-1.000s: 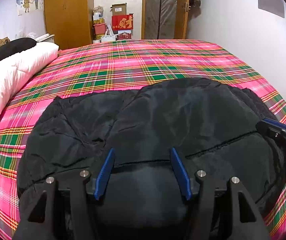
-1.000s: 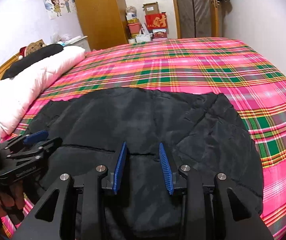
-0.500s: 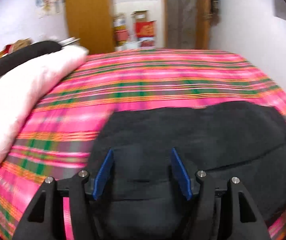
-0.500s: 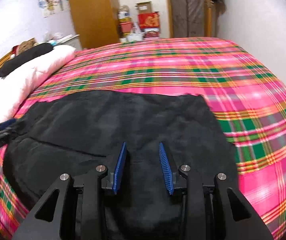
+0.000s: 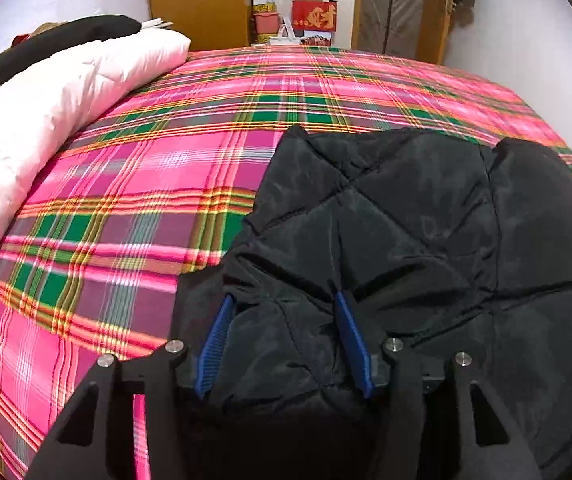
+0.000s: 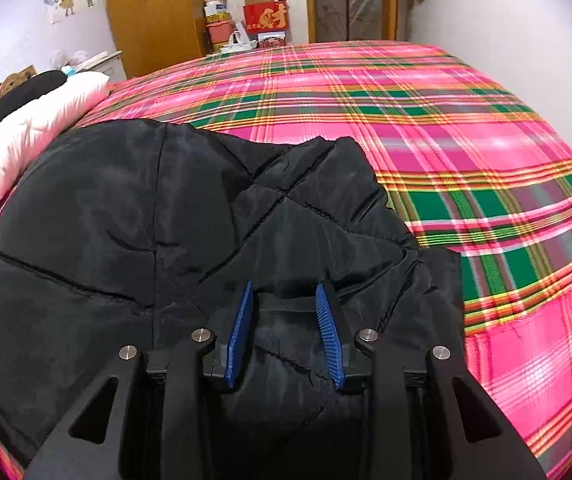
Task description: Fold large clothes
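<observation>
A large black quilted jacket (image 5: 425,220) lies bunched on the pink plaid bed (image 5: 166,184). My left gripper (image 5: 286,304) is open, its blue fingers straddling a raised fold at the jacket's left edge. In the right wrist view the jacket (image 6: 146,208) fills the left and middle. My right gripper (image 6: 284,292) is open, its fingers straddling a fold at the jacket's right edge. A quilted flap (image 6: 317,184) lies turned over just ahead of it. Neither gripper shows in the other's view.
A white quilt (image 5: 46,112) with a black garment (image 5: 66,40) on it lies along the bed's left side. A wooden wardrobe (image 5: 194,0), boxes (image 5: 309,8) and a door stand beyond the far edge. A white wall (image 6: 505,20) runs along the right.
Both grippers have dropped low onto the jacket's outer edges, left gripper leftward and right gripper rightward. The jacket, flat before, is now bunched with folds between the fingers.
</observation>
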Tool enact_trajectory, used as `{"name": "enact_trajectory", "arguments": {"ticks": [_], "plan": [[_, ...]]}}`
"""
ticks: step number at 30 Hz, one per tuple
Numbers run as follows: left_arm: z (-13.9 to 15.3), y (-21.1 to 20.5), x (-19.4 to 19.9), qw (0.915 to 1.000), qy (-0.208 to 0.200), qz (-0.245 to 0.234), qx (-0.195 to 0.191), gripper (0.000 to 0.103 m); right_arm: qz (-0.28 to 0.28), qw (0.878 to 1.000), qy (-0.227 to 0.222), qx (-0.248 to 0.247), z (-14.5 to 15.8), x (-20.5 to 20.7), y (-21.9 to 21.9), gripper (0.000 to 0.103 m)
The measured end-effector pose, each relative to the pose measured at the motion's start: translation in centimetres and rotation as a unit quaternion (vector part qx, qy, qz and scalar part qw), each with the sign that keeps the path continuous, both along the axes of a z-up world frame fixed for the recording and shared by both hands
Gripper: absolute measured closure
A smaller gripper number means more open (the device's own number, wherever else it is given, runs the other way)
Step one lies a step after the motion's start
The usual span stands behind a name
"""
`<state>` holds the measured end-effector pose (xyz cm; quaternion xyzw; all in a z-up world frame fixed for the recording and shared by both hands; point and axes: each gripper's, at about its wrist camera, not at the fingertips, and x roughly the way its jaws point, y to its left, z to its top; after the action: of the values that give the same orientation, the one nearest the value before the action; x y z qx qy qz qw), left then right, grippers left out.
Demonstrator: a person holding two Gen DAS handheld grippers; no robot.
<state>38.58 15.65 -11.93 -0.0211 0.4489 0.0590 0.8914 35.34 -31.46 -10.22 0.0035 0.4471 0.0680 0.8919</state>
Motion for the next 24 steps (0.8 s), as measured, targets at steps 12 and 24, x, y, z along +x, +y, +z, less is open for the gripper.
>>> {"name": "enact_trajectory", "arguments": {"ticks": [12, 24], "plan": [[7.3, 0.5, 0.5, 0.9956, -0.067, -0.019, -0.063, 0.050, 0.039, 0.996, -0.039, 0.067, 8.3, 0.0, 4.8, 0.070], [1.1, -5.3, 7.0, 0.9973, -0.020, -0.070, -0.005, 0.049, 0.058, 0.998, 0.012, 0.028, 2.0, 5.8, 9.0, 0.071]]}}
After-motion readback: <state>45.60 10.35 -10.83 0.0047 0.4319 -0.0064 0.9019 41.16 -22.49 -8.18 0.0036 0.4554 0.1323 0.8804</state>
